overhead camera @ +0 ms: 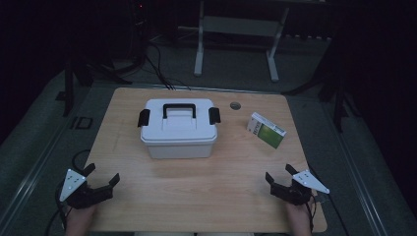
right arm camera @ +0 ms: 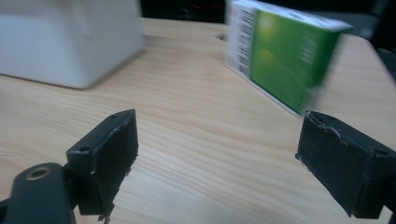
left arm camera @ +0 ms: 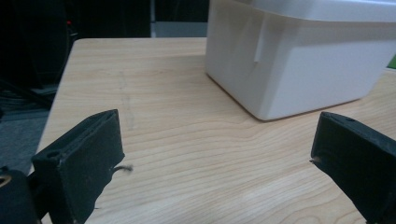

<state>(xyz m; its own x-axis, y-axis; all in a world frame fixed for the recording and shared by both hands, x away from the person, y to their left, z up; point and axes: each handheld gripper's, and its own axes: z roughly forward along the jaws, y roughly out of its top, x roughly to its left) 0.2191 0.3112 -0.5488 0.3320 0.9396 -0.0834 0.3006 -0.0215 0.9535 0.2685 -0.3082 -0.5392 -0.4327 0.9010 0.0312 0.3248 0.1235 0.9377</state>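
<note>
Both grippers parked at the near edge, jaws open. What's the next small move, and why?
Probably ease the right gripper forward toward the green box. It is the closest thing to that gripper, stands free on the table right of the white lidded bin, and sits ahead of the open jaws in the right gripper view. The left gripper is open too, and neither holds anything.

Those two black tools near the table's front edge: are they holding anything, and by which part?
Nothing is held. The left tool and the right tool both stand open over bare table, apart from the white box and the green carton.
</note>
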